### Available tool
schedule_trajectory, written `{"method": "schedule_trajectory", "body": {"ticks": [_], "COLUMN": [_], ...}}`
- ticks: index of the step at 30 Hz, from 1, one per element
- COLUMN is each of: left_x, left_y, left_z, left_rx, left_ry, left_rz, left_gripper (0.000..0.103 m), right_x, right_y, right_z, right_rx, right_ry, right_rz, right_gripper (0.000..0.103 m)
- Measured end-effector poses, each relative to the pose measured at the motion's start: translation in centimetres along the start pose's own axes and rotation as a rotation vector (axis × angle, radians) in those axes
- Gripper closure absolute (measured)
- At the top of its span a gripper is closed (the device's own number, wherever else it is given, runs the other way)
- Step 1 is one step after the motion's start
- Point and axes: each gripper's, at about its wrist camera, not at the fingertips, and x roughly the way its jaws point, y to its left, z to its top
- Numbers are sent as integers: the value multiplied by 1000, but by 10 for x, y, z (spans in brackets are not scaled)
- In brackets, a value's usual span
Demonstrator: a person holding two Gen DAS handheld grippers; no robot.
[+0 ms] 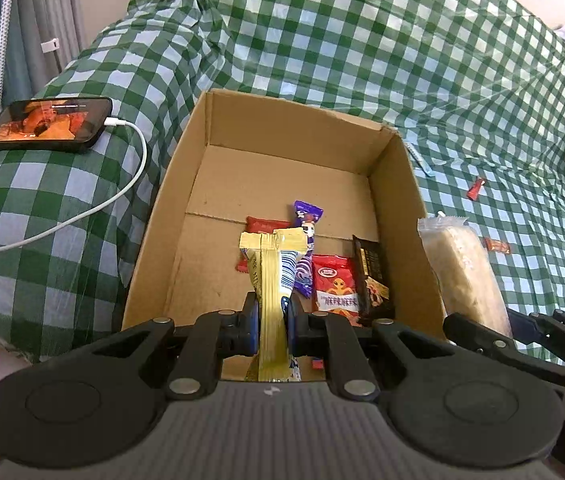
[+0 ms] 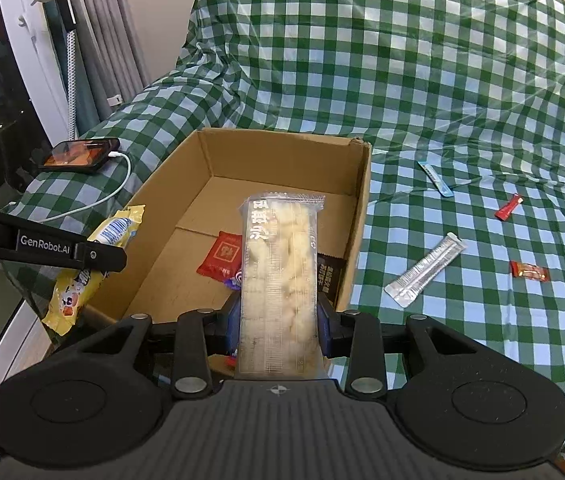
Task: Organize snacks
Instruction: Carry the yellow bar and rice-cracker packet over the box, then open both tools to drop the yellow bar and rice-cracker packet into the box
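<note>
An open cardboard box [image 1: 242, 184] [image 2: 282, 148] sits on the green checked cloth. Inside lie a red packet [image 1: 336, 288], a purple snack [image 1: 307, 220], a dark bar [image 1: 370, 272] and a flat red sachet [image 2: 221, 258]. My left gripper [image 1: 273, 320] is shut on a yellow snack packet [image 1: 276, 272] [image 2: 94, 256], held over the box's near end. My right gripper [image 2: 278, 322] is shut on a clear pack of pale puffed snack [image 2: 280, 280] [image 1: 462, 276], just above the box's near right corner.
Loose on the cloth right of the box lie a silver stick pack [image 2: 426, 270], a blue stick [image 2: 436, 178] and two small red candies [image 2: 508, 207] [image 2: 529, 271]. A phone [image 1: 48, 124] on a white cable [image 1: 94, 208] rests left of the box.
</note>
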Motion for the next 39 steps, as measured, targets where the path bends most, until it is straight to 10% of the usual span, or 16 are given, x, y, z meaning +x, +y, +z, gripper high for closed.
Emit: {"method": "schedule_trajectory", "body": {"ticks": [24, 26, 28, 29, 32, 39], "left_x": [86, 89, 90, 89, 78, 54], "left_y": [6, 6, 7, 8, 10, 20], "left_z": [42, 42, 43, 42, 36, -8], "left_rx": [31, 33, 22, 12, 26, 28], "left_ry": [70, 69, 72, 66, 21, 116], "left_rz": [47, 54, 58, 71, 107, 130], "left_gripper": [88, 80, 14, 2, 0, 0], "right_x": [90, 94, 97, 98, 95, 64], "right_y": [4, 3, 4, 4, 6, 7], "right_z": [30, 31, 33, 33, 31, -2], "right_rx": [-2, -2, -5, -7, -6, 19], "right_ry": [56, 59, 57, 58, 69, 136], "right_rz": [22, 22, 27, 31, 22, 33], "right_gripper": [65, 64, 62, 49, 17, 14]}}
